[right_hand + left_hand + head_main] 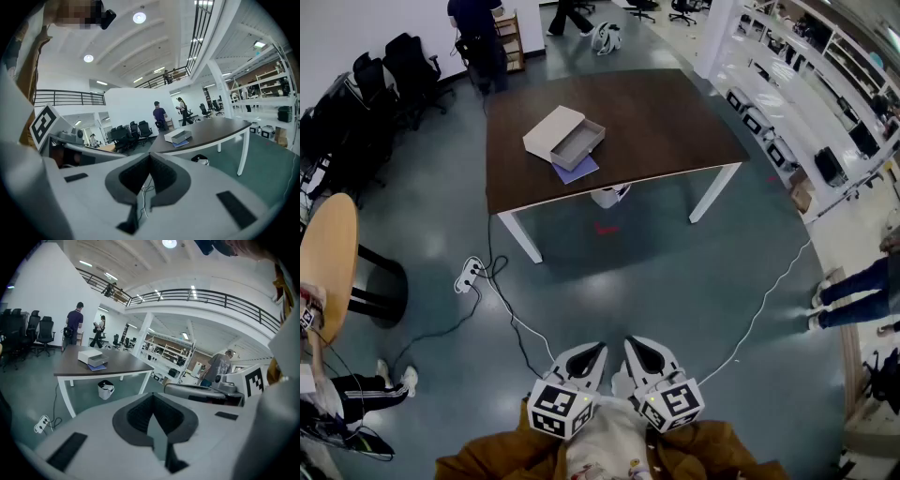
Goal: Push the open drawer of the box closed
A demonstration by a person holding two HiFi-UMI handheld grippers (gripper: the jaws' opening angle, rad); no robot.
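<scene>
The left gripper point(152, 396) and right gripper point(149, 156) both have jaws closed together, empty.

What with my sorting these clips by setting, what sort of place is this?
Probably a large open-plan office or lab hall: black office chairs along one wall, long storage shelves, and a railed mezzanine overhead.

A dark brown table point(666, 122) stands well ahead of the left gripper point(596, 349), with a white waste bin point(607, 195) beneath it. A power strip point(470, 274) with cables lies on the floor ahead and to that gripper's left. Black office chairs point(394, 70) stand farther left. Shelves point(806, 84) run ahead and to the right of the right gripper point(631, 343).
</scene>
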